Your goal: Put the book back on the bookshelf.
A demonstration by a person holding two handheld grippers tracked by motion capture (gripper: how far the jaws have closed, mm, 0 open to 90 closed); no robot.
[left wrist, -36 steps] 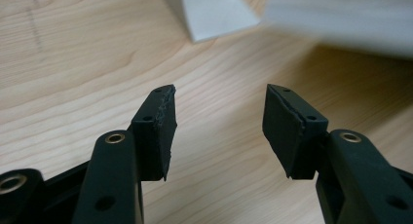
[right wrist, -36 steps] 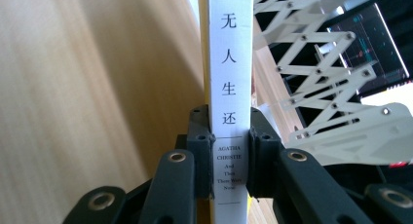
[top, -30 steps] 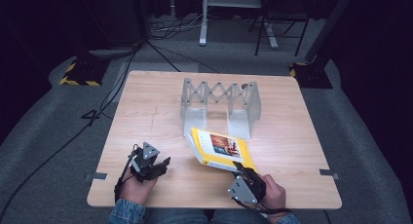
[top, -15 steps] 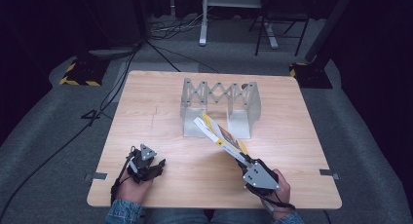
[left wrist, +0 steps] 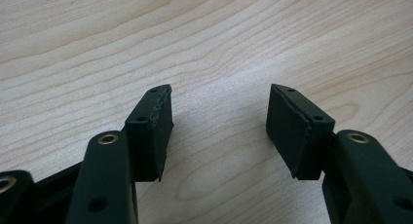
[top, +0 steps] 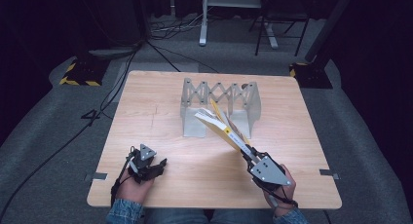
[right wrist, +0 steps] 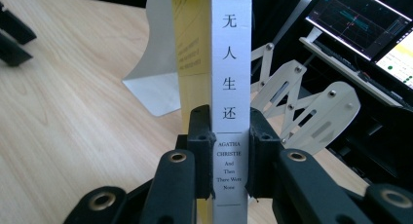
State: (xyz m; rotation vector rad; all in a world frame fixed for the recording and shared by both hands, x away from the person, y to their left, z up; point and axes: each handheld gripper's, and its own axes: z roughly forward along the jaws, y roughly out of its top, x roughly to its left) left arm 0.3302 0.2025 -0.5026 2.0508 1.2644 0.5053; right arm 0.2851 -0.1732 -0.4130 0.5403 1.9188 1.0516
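Pale wood surface (top: 146, 117) carries a grey metal accordion book rack (top: 220, 107) near its far edge. The right gripper (top: 246, 151) has its fingers clamped on a yellow-and-white paperback's (top: 224, 129) spine, angled toward the rack, probably for shelving. The left gripper (top: 158, 164) rests at the near-left corner, fingers apart.

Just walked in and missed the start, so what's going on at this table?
A person is working with a gripper in each hand at a wooden table. The right gripper is clamped on the spine of a yellow and white book, an Agatha Christie title, held tilted up off the table toward the grey expanding book rack at the middle. The book is not in the rack yet. The left gripper sits low near the table's front edge, jaws open and empty.
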